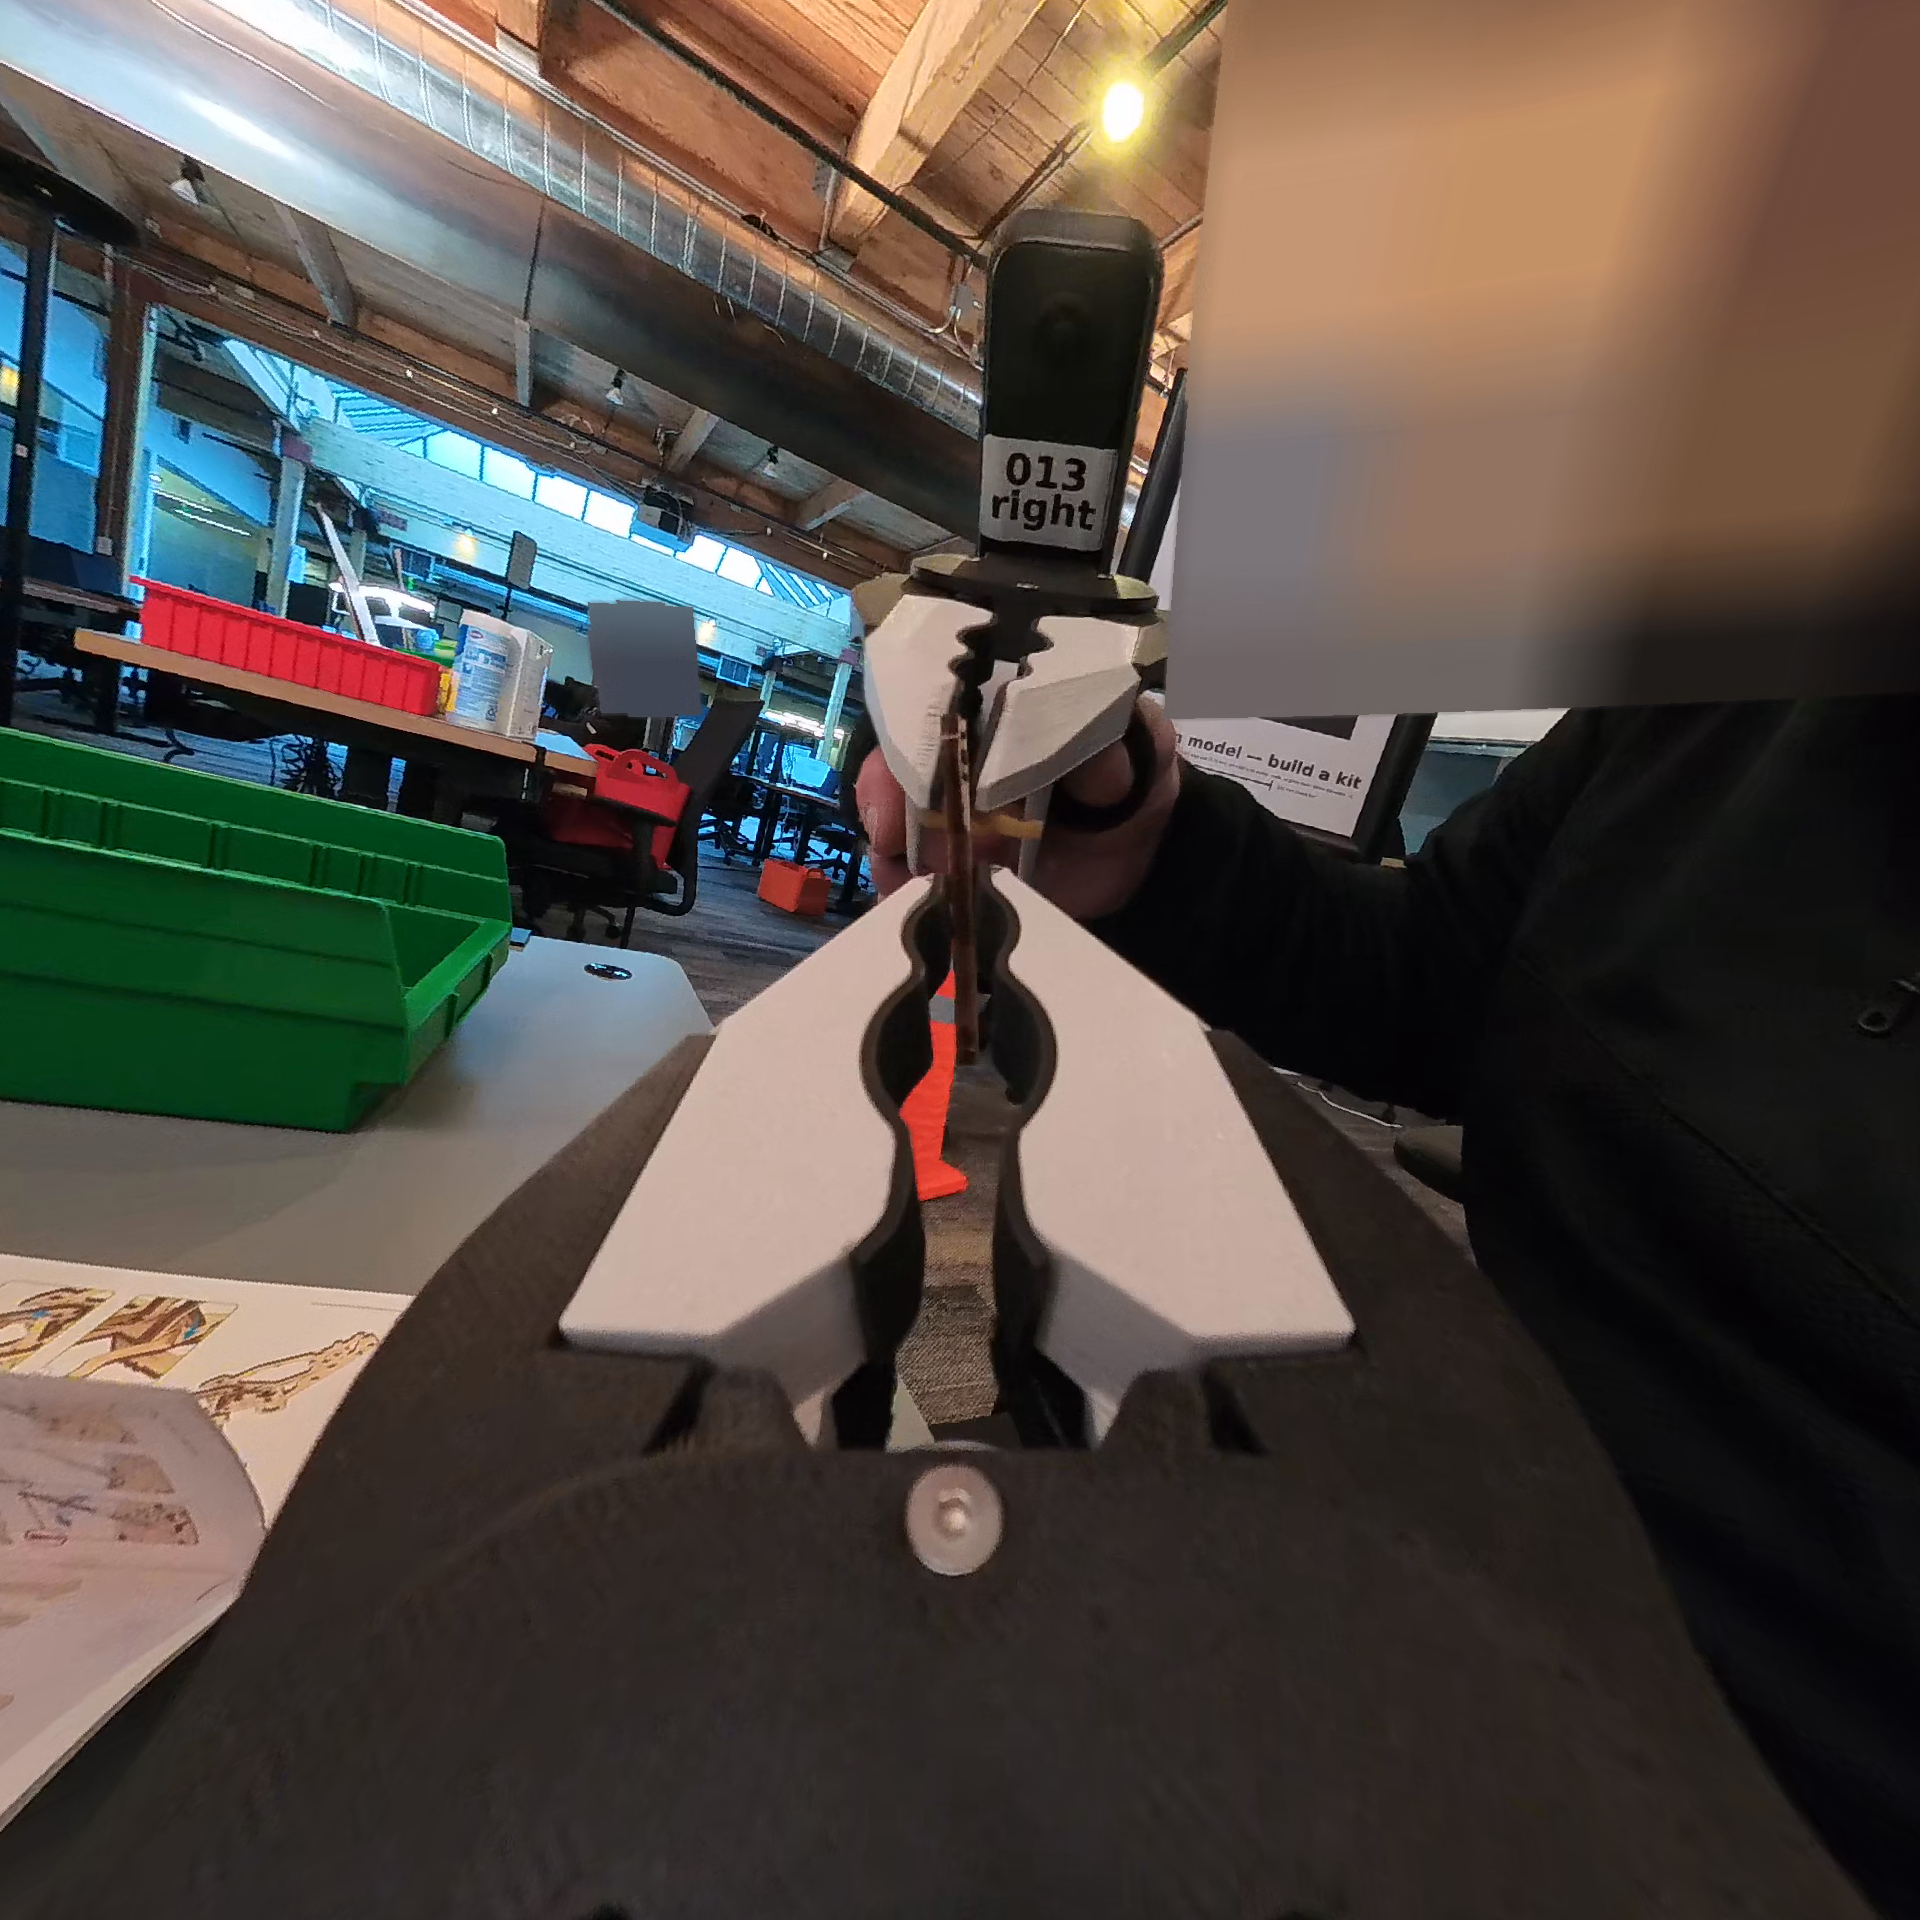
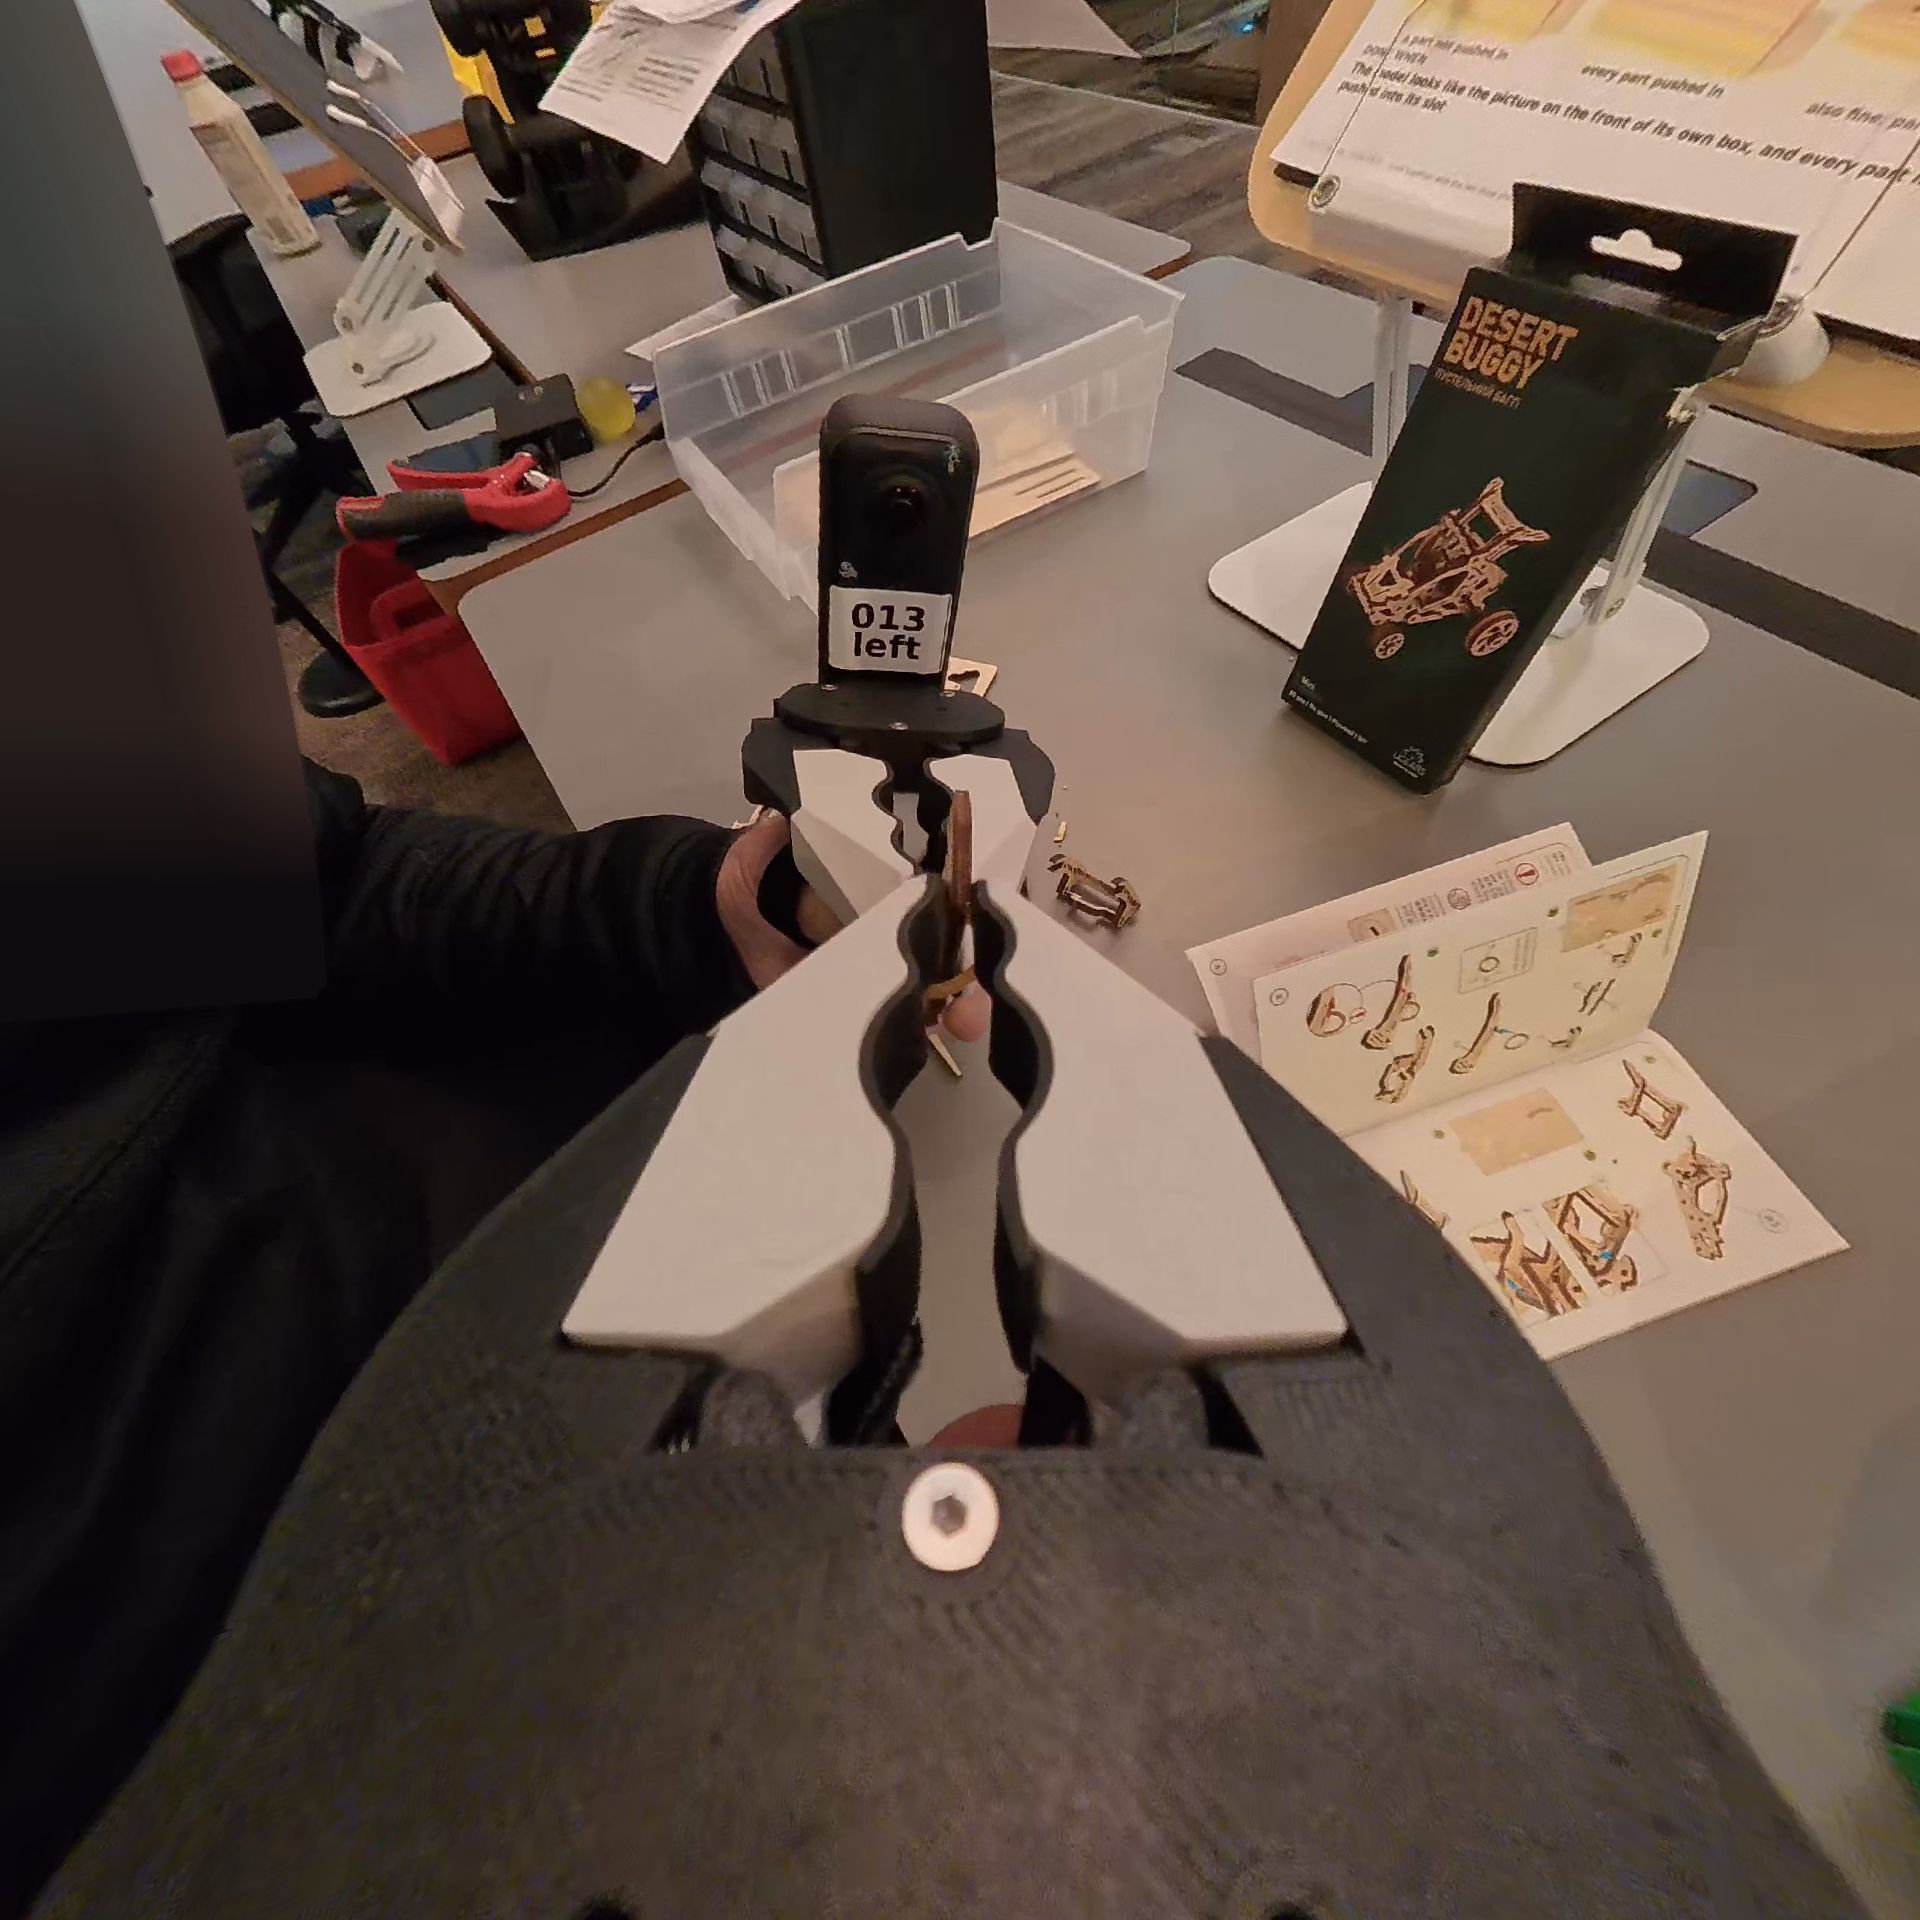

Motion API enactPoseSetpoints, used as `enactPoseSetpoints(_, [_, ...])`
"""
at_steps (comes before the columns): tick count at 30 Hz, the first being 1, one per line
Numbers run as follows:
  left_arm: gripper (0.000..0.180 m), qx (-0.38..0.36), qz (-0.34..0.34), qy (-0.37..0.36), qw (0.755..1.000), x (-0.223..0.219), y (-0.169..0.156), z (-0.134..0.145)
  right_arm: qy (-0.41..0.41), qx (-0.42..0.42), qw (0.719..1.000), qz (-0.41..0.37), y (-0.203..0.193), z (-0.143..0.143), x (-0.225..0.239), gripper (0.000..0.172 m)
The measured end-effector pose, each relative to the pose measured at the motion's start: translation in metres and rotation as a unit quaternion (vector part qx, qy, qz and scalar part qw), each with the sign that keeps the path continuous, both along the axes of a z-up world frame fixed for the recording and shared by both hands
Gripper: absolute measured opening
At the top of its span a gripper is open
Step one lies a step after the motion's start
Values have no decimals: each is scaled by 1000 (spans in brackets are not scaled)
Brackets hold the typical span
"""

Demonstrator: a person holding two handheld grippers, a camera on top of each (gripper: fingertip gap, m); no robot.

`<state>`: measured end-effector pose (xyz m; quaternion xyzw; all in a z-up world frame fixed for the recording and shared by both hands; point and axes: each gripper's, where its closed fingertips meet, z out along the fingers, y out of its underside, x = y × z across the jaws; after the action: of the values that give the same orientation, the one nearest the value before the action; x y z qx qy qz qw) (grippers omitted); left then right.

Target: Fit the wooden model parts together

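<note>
Both grippers meet tip to tip above the grey table (image 2: pixel 1226 748). A thin flat wooden part (image 1: pixel 964 935) stands edge-on between them, with a pale cross piece (image 1: pixel 1003 826) through it. My left gripper (image 1: pixel 961 883) is shut on one end of this part, which runs back into its jaw hollow. My right gripper (image 2: pixel 951 891) is shut on the other end of the same wooden part (image 2: pixel 958 847). The right gripper (image 1: pixel 971 790) faces me in the left wrist view, and the left gripper (image 2: pixel 935 862) faces me in the right wrist view. A hand holds each gripper.
A small wooden sub-assembly (image 2: pixel 1096 894) lies on the table just right of the grippers. An open instruction booklet (image 2: pixel 1507 1091) lies to the right, a dark kit box (image 2: pixel 1507 499) stands behind it, and a clear tray (image 2: pixel 935 343) sits at the back. Green bins (image 1: pixel 208 935) stand at the left. Both grippers' tips are close together, under 4 cm apart.
</note>
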<state>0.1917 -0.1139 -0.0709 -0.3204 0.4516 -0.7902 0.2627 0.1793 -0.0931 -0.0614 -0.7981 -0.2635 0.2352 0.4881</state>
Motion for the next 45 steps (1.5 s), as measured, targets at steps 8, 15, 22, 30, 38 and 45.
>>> enactPoseSetpoints(8, [1,4,5,1,1000,0,0,-1,4,10,1000,3,-1,-2,0,1])
enactPoseSetpoints(15, [0,-2,-1,-2,1000,-1,-1,1,58,30,998,5,-2,-2,-2,1])
enactPoseSetpoints(22, [1,-7,-9,-4,1000,-1,-2,1,85,44,995,0,-1,1,-3,1])
enactPoseSetpoints(30, [1,-27,-11,0,1000,-2,4,2,114,63,991,-28,-1,26,15,18])
enactPoseSetpoints(38, [1,3,8,28,1000,-17,-1,12,165,54,985,-6,0,23,17,17])
enactPoseSetpoints(45, [1,80,59,82,992,-69,7,19,171,74,982,43,-4,32,0,18])
